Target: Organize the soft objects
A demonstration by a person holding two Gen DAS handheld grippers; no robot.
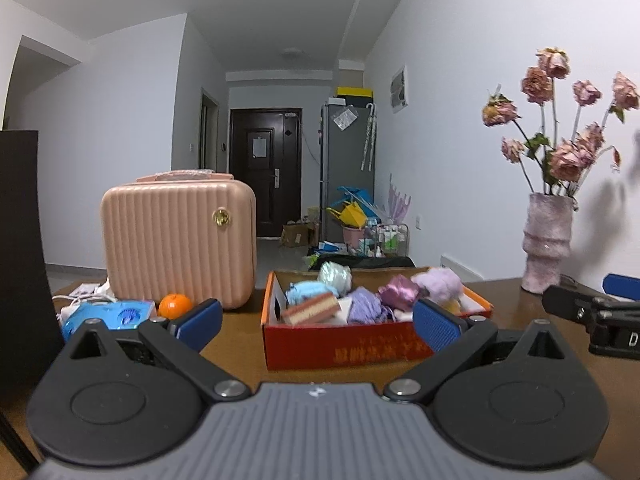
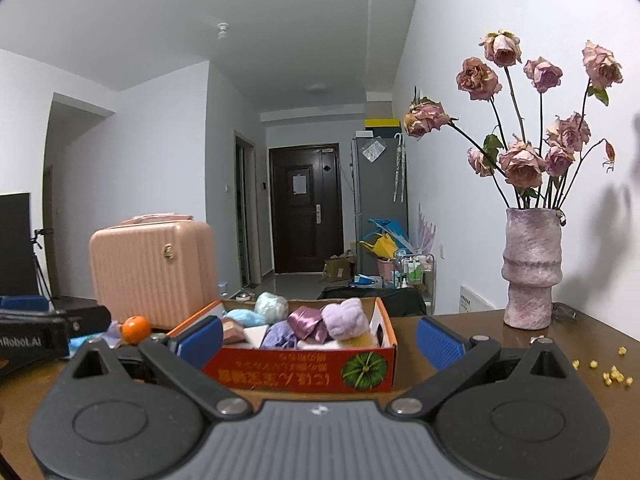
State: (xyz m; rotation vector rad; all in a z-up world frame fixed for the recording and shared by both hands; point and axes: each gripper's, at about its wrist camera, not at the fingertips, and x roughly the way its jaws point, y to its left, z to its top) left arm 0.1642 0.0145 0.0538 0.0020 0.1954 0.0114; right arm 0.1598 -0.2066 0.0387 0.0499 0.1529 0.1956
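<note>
Red cardboard, printed with a green pumpkin on one face, makes up the shallow box (image 2: 304, 368) that sits on the brown table (image 2: 480, 344) straight ahead of both my grippers, and the soft things are heaped inside it. I can pick out a striped sponge cake toy (image 1: 312, 309) at the front left corner, a pale blue bundle (image 1: 308, 291) behind it, a mint-white ball (image 1: 335, 274) at the back, lilac cloth (image 1: 366, 306), a shiny pink satin piece (image 1: 400, 290) and a fluffy lavender plush (image 2: 346, 318) to the right.

My left gripper (image 1: 318, 322) and my right gripper (image 2: 320, 340) both stand wide apart and hold nothing; each is short of the box, not touching it.

I judge all of this to be light and squashy, so it will give under the pads rather than resist. The satin looks slippery and may slide out of a shallow pinch; I would bite deep into a fold. The plush should take a grip across its middle. The sponge piece looks the firmest, best held by its flat sides.

The pink ribbed case (image 1: 178, 242), orange (image 1: 175, 306) and vase of dried roses (image 2: 532, 268) stand clear of the box.
</note>
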